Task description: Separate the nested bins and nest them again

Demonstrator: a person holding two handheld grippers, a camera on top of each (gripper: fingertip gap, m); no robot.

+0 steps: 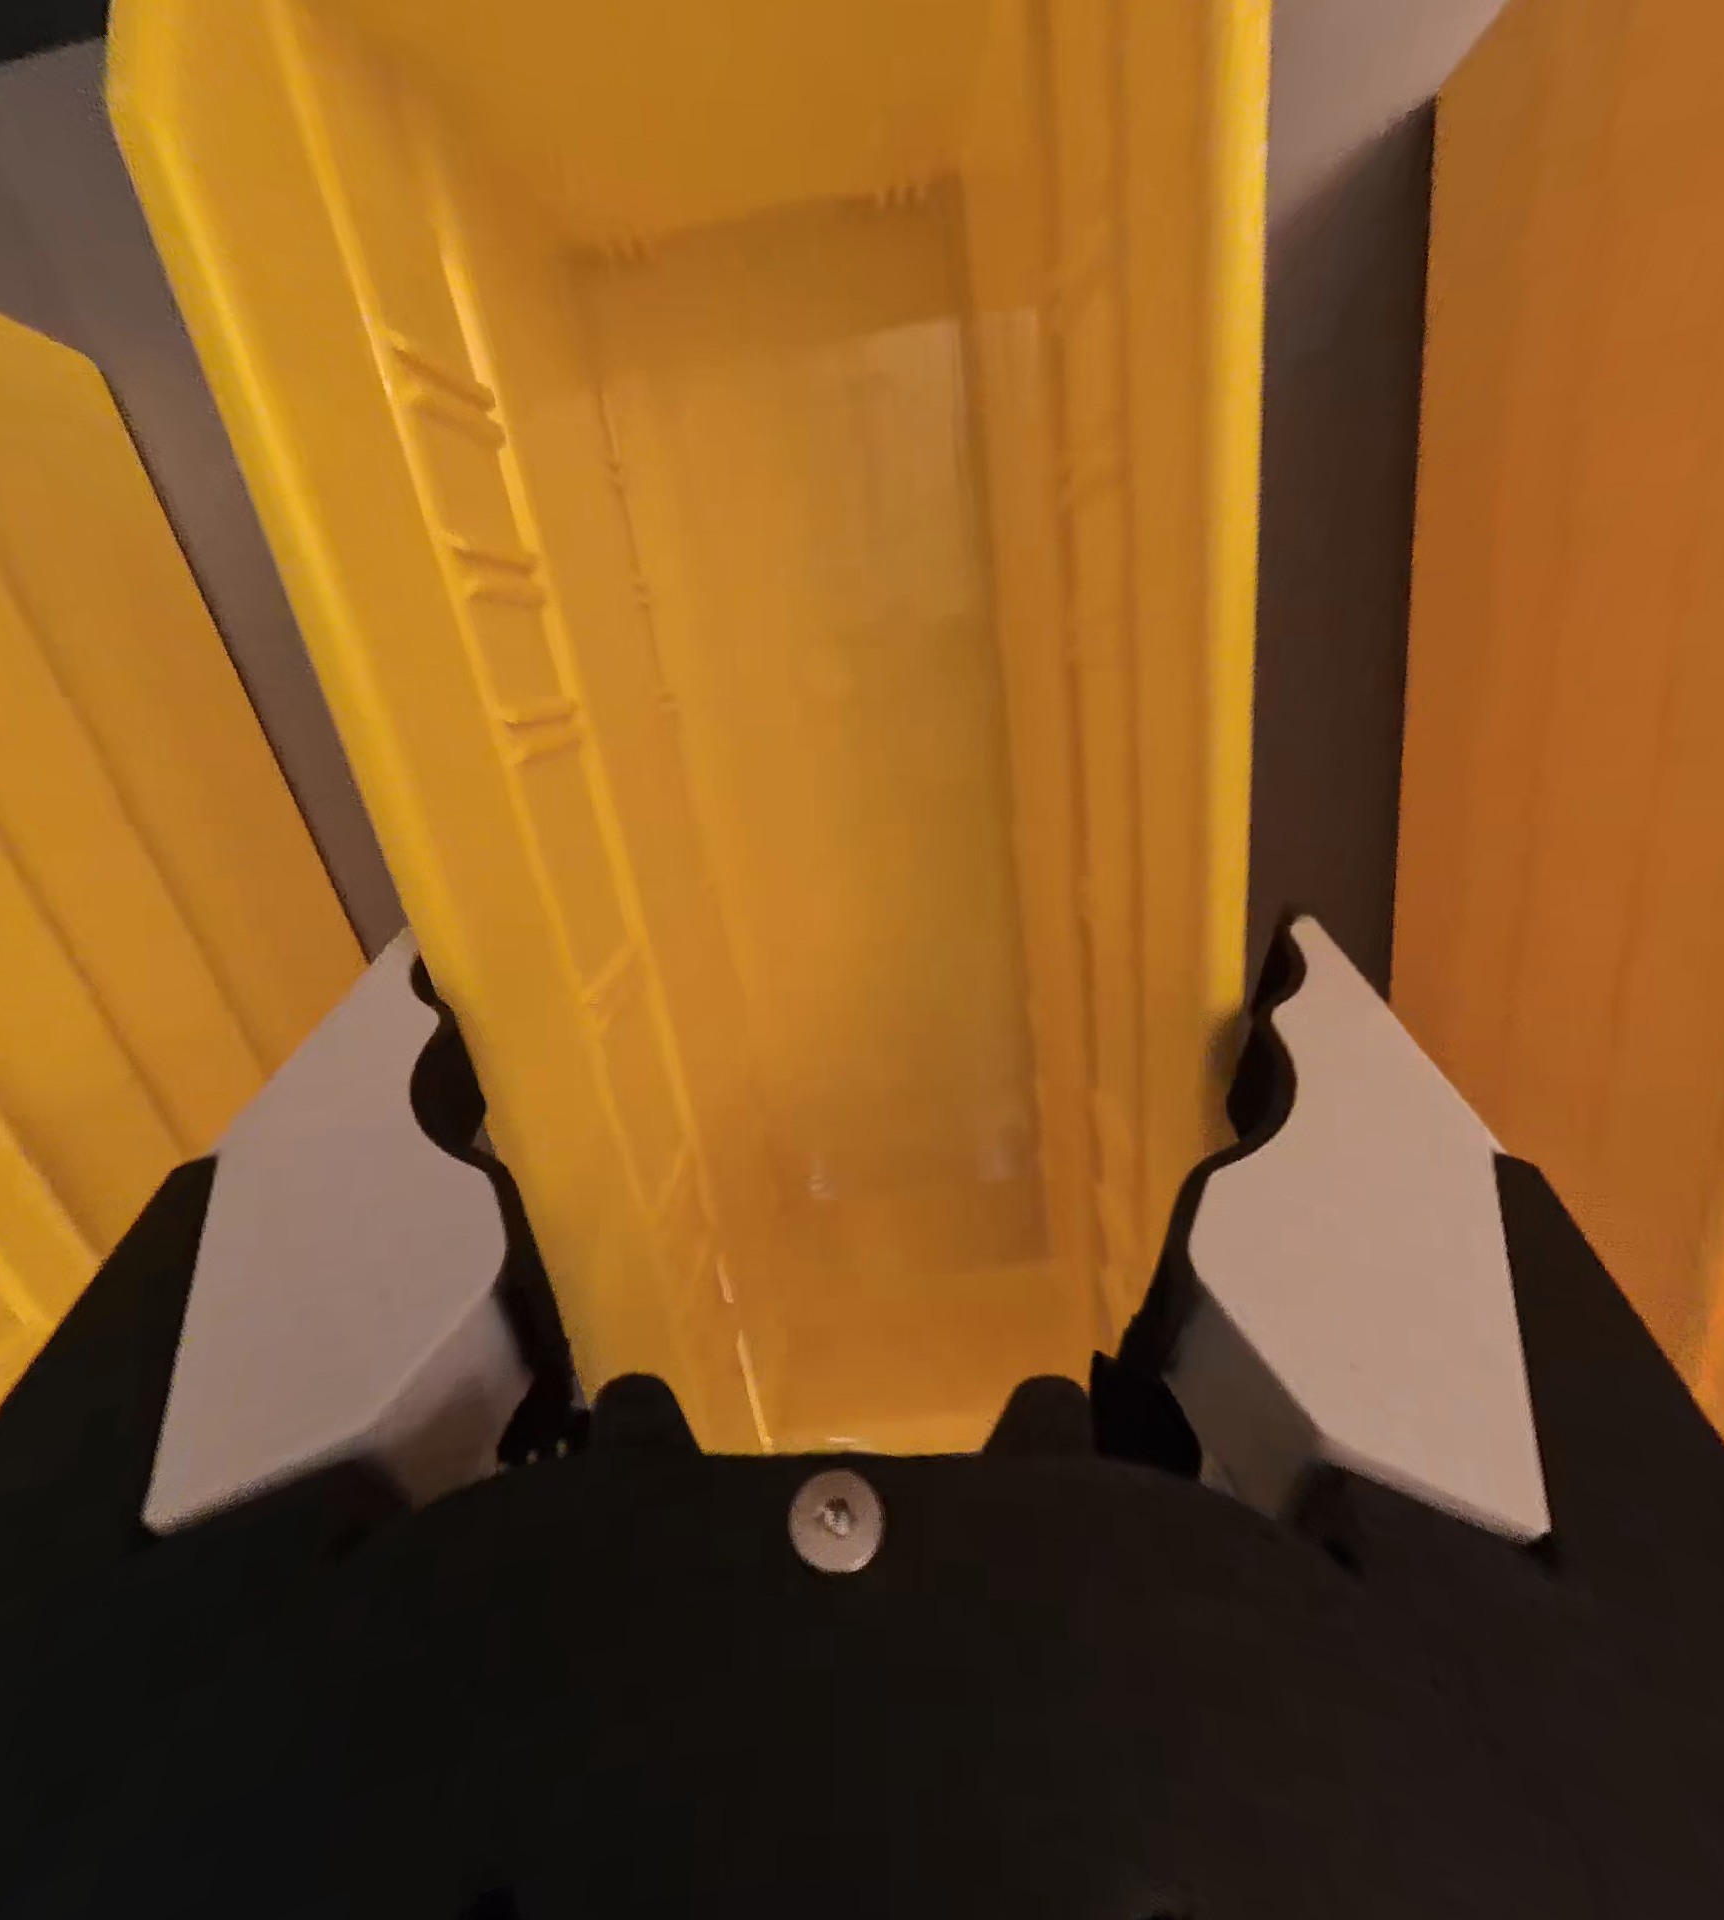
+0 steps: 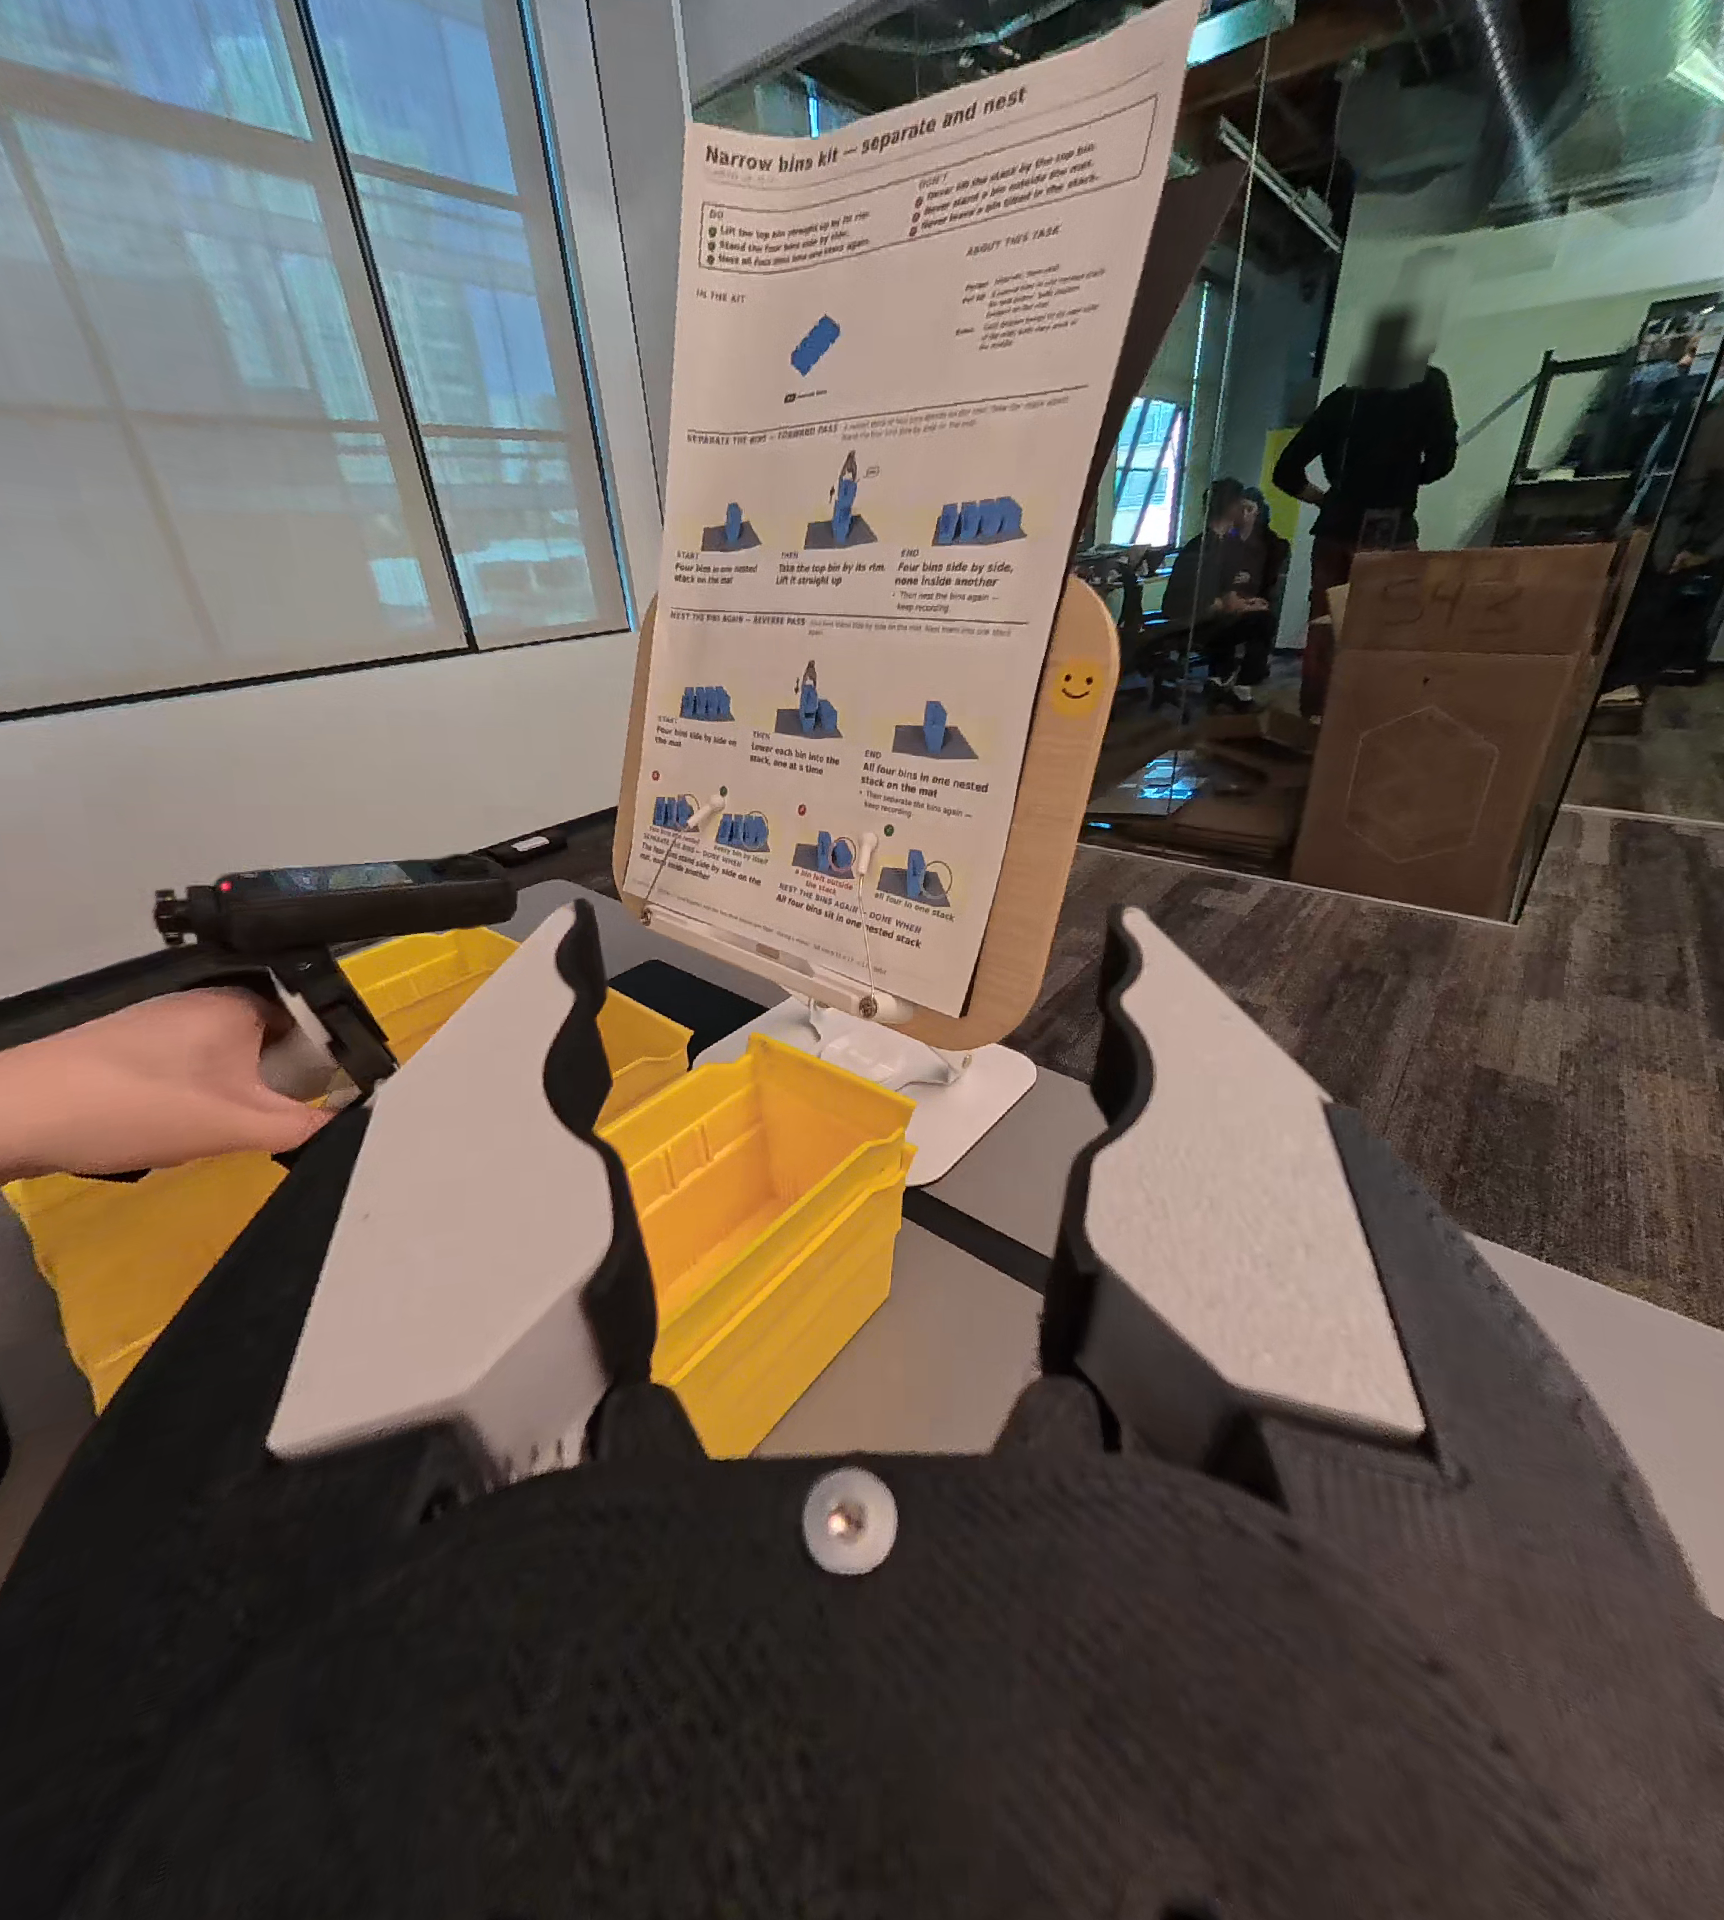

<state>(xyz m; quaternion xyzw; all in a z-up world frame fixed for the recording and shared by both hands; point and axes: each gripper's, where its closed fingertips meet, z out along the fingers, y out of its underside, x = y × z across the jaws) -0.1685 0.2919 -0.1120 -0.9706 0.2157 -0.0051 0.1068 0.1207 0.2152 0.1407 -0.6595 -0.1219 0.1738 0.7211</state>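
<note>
Right gripper [image 2: 847,1039] body fills the near field of its own view, jaws wide apart with nothing between the pads, hovering above the grey table [image 2: 951,1340]. Left gripper [image 1: 853,997] is spread wide around a narrow yellow bin [image 1: 837,727]; pads sit close to both long walls, but contact cannot be confirmed. More yellow bins flank it, one to the left [image 1: 58,779], one to the right [image 1: 1616,623]. Right wrist view: nested pair of yellow bins [image 2: 775,1195] stands below the jaws, just in front of an instruction sheet [image 2: 889,520] on a wooden stand [image 2: 1066,831]. Person's hand [image 2: 131,1091] grips the left tool's handle.
</note>
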